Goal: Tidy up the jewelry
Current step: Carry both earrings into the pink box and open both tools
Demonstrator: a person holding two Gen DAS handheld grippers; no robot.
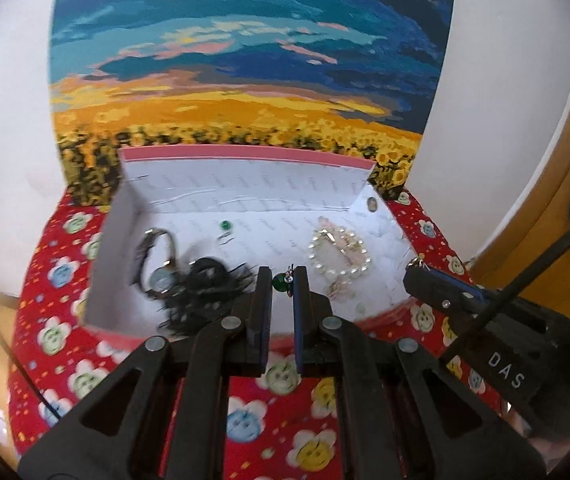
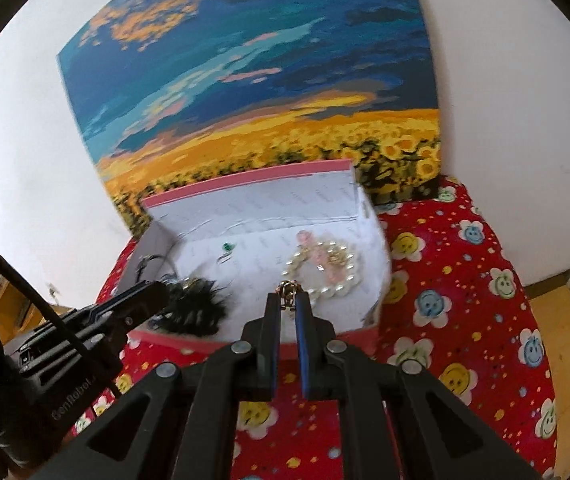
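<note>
Our left hand-held gripper (image 1: pixel 283 280) is closed on a small green bead earring (image 1: pixel 281 281), a round dark-green stone with a bit of metal at its top, pinched right at the fingertips above the near part of the box (image 1: pixel 109 240). Our right hand-held gripper (image 2: pixel 288 300) is closed on a small gold-coloured earring (image 2: pixel 287 289), whose rounded metal top pokes out just past the tips. Ahead of and below both grippers lies the open box, white inside with pink edges, its lid standing upright at the far side. Inside it, ahead of the right gripper, a pearl bracelet (image 2: pixel 325 270) lies in a ring with pale pink pieces across it; ahead and left of the left gripper sit a black feathery piece (image 1: pixel 205 284) and a wristwatch (image 1: pixel 159 264) close against the left wall; farther ahead a second green bead piece (image 1: pixel 225 227) lies alone on the floor of the box. The middle of the box floor is bare. The box rests on a counter covered by a red cloth with smiling flowers (image 2: pixel 465 300), which leaves wide cloth to the right of the right gripper, up to its rounded edge. Beyond the lid a sunflower painting (image 1: pixel 245 60) leans on the white wall.
</note>
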